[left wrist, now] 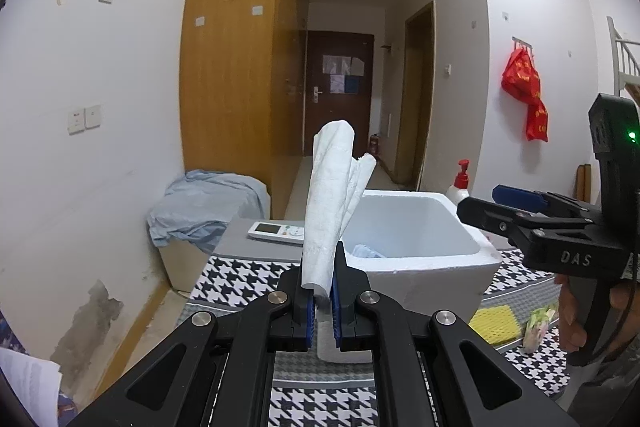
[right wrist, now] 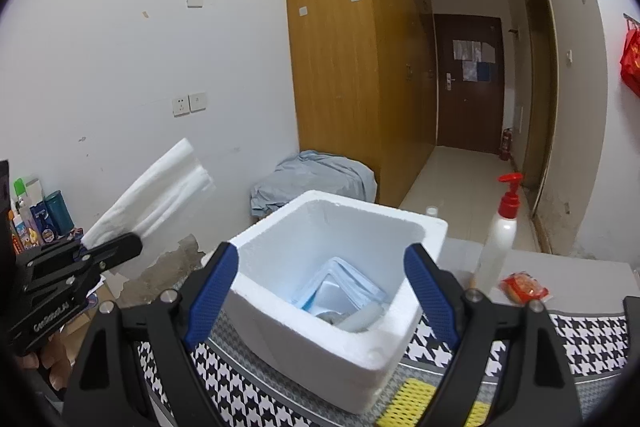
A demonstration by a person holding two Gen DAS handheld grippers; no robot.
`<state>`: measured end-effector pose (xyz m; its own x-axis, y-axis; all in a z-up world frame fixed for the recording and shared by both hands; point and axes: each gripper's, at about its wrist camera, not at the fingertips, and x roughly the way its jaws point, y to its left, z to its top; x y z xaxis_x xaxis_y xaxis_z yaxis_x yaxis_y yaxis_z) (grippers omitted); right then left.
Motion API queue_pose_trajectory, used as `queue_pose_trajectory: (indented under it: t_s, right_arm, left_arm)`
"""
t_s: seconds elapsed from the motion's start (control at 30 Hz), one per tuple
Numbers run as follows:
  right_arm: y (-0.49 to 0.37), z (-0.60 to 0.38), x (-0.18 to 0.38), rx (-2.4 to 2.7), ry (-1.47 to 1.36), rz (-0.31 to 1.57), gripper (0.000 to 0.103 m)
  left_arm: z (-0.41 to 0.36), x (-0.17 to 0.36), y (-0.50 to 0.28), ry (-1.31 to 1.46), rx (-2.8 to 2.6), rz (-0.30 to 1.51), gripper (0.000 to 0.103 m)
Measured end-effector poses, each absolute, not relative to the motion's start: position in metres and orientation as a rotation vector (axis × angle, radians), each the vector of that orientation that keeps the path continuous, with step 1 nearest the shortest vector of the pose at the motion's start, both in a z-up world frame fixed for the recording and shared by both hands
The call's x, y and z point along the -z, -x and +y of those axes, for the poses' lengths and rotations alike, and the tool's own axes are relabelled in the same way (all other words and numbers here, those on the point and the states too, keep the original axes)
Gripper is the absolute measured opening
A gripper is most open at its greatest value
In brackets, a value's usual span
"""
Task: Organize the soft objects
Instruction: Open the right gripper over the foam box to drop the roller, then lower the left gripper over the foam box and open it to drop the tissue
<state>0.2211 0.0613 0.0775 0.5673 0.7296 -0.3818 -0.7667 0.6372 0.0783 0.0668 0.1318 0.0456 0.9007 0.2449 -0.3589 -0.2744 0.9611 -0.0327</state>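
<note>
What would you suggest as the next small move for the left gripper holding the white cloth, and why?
Probably carry it over the foam box and release: the left gripper is shut on the white cloth, held upright beside the box, which already holds soft items.

"DAS" stands on the right gripper [left wrist: 520, 205].

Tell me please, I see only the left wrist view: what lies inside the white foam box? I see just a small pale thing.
Observer: The foam box holds a light blue face mask.
Operator: Is the right gripper holding something?
Observer: No, the right gripper is open and empty, in front of the box.
Operator: Anything beside the pump bottle?
Observer: A small red packet lies right of the pump bottle.
</note>
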Motion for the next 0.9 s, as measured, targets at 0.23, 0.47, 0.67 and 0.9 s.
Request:
queue_pose_trajectory:
  t_s: [0.23,0.47,0.67,0.9]
  right_arm:
    - [-0.219,0.045,-0.077,-0.850,0.101,0.393,0.088]
    - [-0.219,0.027,-0.075,-0.821,0.094,0.391,0.098]
    - [-0.217,0.006,-0.073,-0.795,0.075,0.387,0.103]
    - [-0.209,-0.016,-0.071,-0.759,0.090,0.362,0.103]
  left_arm:
    - [0.122,-0.049,-0.078,0.074,-0.236,0.359,0.007]
    - [0.115,-0.051,-0.090,0.066,-0.209,0.361,0.007]
    - [0.107,-0.051,-0.102,0.067,-0.181,0.371,0.007]
    - [0.096,-0.050,-0.115,0.061,-0.148,0.381,0.007]
